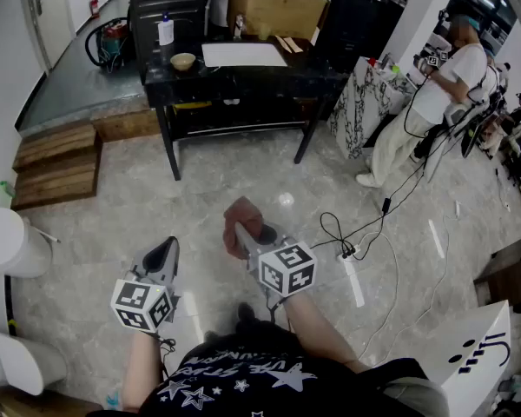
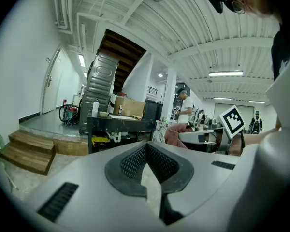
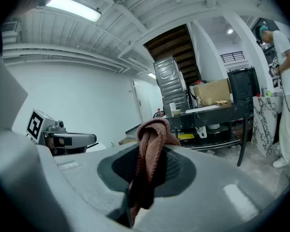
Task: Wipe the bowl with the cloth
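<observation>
A small tan bowl (image 1: 183, 61) stands on the left end of a black table (image 1: 243, 81) far ahead of me; it also shows small in the left gripper view (image 2: 103, 114) and the right gripper view (image 3: 176, 112). My right gripper (image 1: 247, 233) is shut on a reddish-brown cloth (image 1: 240, 224), which bunches above the jaws and hangs down between them (image 3: 152, 149). My left gripper (image 1: 165, 254) is held beside it, lower left, shut with nothing between its pads (image 2: 146, 151). Both are held over the floor, well short of the table.
On the table are a white bottle (image 1: 166, 30), a white sheet (image 1: 243, 55) and a cardboard box (image 1: 276, 7). Wooden steps (image 1: 56, 163) lie at left. A person (image 1: 434, 102) stands at right. Cables (image 1: 365, 233) trail across the floor.
</observation>
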Demonstrator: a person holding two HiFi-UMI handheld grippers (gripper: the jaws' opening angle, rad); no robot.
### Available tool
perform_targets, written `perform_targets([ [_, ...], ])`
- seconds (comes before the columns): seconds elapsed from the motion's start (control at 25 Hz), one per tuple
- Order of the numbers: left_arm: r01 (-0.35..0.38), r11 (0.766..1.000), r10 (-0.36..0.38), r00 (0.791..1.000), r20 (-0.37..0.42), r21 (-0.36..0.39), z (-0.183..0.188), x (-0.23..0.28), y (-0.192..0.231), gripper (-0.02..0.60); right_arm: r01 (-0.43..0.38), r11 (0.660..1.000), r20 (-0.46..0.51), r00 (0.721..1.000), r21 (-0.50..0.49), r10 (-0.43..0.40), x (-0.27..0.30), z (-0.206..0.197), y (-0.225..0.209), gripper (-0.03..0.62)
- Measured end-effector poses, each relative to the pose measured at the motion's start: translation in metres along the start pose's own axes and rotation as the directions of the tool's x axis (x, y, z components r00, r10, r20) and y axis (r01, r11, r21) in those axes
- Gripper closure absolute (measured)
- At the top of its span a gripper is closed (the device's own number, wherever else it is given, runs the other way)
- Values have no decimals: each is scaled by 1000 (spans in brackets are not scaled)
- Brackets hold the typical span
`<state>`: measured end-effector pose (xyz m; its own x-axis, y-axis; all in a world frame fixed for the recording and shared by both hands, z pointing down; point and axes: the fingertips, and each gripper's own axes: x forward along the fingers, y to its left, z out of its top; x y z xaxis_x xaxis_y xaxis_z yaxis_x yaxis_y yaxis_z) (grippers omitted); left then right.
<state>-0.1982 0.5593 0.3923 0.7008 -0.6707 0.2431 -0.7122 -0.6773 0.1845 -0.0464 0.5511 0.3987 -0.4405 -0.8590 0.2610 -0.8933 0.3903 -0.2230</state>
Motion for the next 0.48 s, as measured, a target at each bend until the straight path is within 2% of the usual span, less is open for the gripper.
perform_targets([
  [0.2,-14,1000,14,1000,-13,-12,0,21,0,574,3,1000,14,1000,11,-3,6,8,-25,526],
  [0.36,-23,1000,24,999,-26,13,1,39,-10,574,-6,1000,7,1000,24,6,7,5,-46,525],
  [0.48,-26,1000,26,999,-26,14,2,51,-19,574,-9,1000,36,999,26,8,6,12,-61,525],
])
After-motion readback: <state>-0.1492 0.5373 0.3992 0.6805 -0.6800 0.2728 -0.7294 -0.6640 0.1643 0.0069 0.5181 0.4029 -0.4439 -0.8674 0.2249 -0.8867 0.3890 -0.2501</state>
